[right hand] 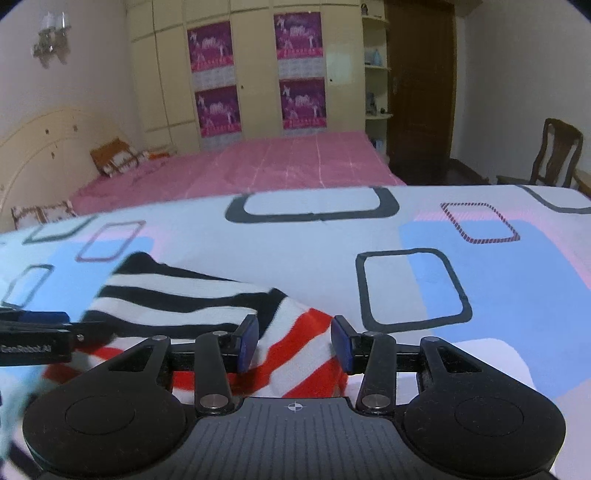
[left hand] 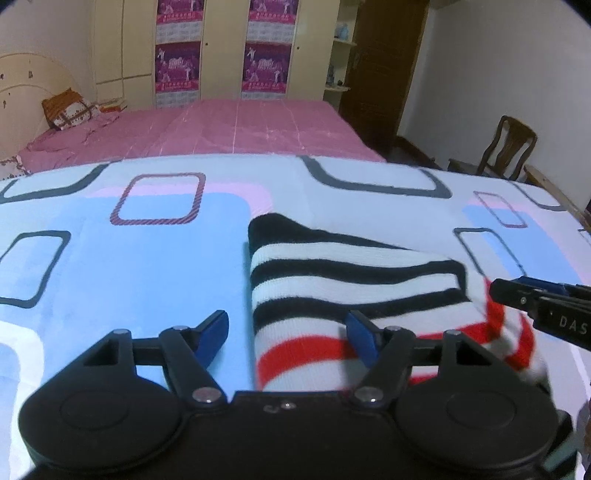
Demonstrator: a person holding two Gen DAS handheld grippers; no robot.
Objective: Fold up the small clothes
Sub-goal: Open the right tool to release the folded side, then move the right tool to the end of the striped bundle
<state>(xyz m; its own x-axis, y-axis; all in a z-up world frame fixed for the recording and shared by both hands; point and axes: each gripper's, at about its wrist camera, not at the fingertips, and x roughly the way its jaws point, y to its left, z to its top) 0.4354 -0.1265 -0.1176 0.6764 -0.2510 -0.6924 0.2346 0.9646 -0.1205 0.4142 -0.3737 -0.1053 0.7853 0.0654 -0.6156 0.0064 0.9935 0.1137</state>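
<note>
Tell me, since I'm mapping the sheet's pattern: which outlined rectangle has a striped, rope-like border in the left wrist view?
The dark red rectangle left of the striped garment; its outline is hatched, while the neighbouring rectangles have solid dark outlines.

A: What sort of place is this?

B: A bedroom in a home. A wide bed (left hand: 255, 129) with a pink cover fills the middle, with a cream curved headboard (right hand: 40, 147) at its left end and a patterned pillow (left hand: 70, 110) beside it.

A: What stands behind the bed?

B: A tall cream wardrobe (right hand: 255, 66) runs along the far wall, with purple posters (left hand: 180, 66) on its doors. To its right are open corner shelves (right hand: 376, 74), then a dark wooden door (left hand: 384, 66).

A: Anything else domestic?

B: A wooden chair (right hand: 557, 155) by the right wall, a wall lamp (right hand: 51, 33) at upper left, and a patterned bedsheet (left hand: 147, 258) in pale blue, pink and white in front.
</note>
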